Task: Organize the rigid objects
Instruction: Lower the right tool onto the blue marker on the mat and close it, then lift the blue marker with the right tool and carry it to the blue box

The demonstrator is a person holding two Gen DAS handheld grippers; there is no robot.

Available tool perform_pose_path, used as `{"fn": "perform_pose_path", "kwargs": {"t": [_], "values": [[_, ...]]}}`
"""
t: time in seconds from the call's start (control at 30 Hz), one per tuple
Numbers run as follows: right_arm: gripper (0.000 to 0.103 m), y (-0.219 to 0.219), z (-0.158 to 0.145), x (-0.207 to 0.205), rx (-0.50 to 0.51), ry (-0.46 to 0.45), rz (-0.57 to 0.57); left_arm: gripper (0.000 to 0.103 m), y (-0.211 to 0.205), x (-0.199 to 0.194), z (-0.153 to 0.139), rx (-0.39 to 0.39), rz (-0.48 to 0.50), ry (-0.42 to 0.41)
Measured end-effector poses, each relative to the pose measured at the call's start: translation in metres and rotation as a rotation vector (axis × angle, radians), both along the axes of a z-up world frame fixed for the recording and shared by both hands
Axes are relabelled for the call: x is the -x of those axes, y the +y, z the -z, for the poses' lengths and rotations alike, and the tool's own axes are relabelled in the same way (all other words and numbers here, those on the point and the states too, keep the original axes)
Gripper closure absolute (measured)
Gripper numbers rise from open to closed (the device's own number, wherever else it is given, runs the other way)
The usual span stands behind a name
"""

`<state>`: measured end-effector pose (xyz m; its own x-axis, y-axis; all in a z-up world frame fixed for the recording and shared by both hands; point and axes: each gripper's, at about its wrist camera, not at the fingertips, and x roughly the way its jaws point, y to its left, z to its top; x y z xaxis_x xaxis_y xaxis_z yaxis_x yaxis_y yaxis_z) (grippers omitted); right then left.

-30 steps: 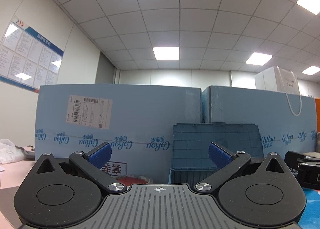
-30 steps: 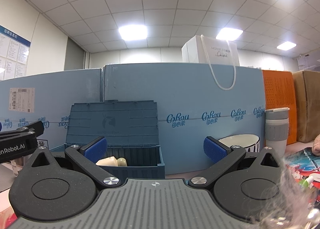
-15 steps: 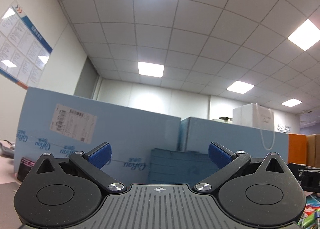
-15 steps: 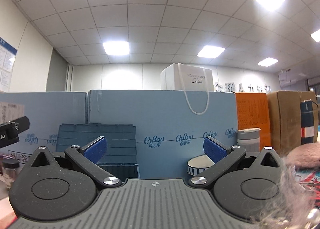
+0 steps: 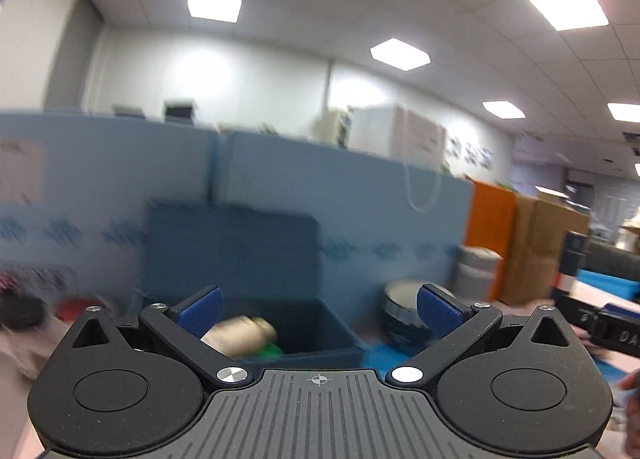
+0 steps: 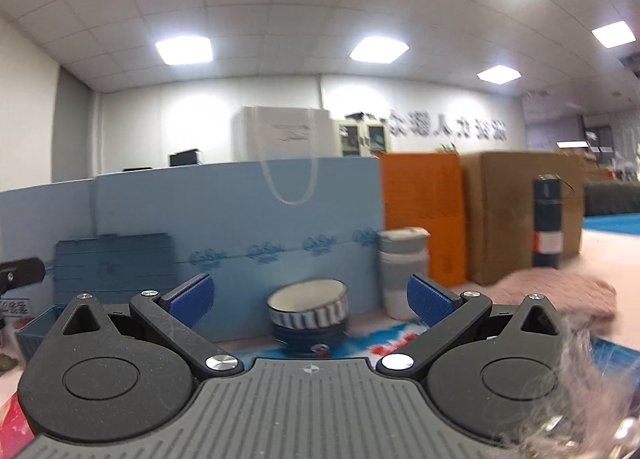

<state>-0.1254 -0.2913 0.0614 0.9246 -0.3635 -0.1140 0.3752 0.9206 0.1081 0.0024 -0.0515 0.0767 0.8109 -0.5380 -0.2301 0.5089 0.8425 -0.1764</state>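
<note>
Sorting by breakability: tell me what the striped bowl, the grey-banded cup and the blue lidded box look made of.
Striped bowl: probably glazed ceramic, with a glossy cream inside and a thick rim.
Grey-banded cup: matte, possibly plastic with a soft sleeve; uncertain.
Blue lidded box: moulded plastic, with a ribbed matte lid.

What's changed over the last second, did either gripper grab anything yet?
No grab. Both views swung right: the right gripper now faces the striped bowl instead of the blue bin; the left gripper now looks down into the bin. Both stayed open and empty.
</note>
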Motion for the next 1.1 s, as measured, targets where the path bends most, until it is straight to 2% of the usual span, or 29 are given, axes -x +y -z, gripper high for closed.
{"fn": "perform_pose_path", "kwargs": {"t": [0.07,0.2,0.3,0.4,0.5,0.57,0.63,0.7,0.77,0.83,0.87,0.97,1.1], "values": [[0.000,-0.017,0.001,0.000,-0.053,0.051,0.011,0.000,-0.019,-0.014,0.001,-0.016,0.077,0.117],[0.000,-0.045,0.018,-0.010,-0.169,0.178,0.031,0.000,-0.046,-0.042,0.014,0.031,0.229,0.355],[0.000,-0.063,0.035,-0.021,-0.317,0.256,0.023,0.000,-0.054,-0.041,0.030,0.091,0.284,0.440],[0.003,-0.072,0.052,-0.038,-0.465,0.325,0.013,0.000,-0.048,-0.041,0.038,0.082,0.305,0.449],[0.014,-0.076,0.061,-0.052,-0.556,0.341,0.025,0.000,-0.041,-0.044,0.036,0.048,0.329,0.454],[0.018,-0.078,0.065,-0.066,-0.563,0.353,0.061,0.000,-0.035,-0.045,0.033,0.071,0.327,0.442],[0.033,-0.080,0.069,-0.076,-0.569,0.376,0.097,0.000,-0.033,-0.045,0.031,0.069,0.338,0.435],[0.041,-0.083,0.075,-0.083,-0.596,0.398,0.110,0.000,-0.031,-0.046,0.028,0.065,0.328,0.421],[0.045,-0.083,0.079,-0.083,-0.588,0.390,0.129,0.000,-0.030,-0.045,0.026,0.063,0.317,0.407],[0.060,-0.083,0.080,-0.088,-0.568,0.405,0.151,0.000,-0.027,-0.047,0.024,0.065,0.316,0.404],[0.063,-0.083,0.081,-0.089,-0.564,0.408,0.152,0.000,-0.026,-0.047,0.024,0.070,0.316,0.404],[0.082,-0.086,0.083,-0.088,-0.582,0.400,0.136,0.000,-0.020,-0.051,0.021,0.089,0.316,0.400],[0.086,-0.083,0.079,-0.082,-0.577,0.370,0.134,0.000,-0.007,-0.060,0.019,0.123,0.288,0.407]]}}
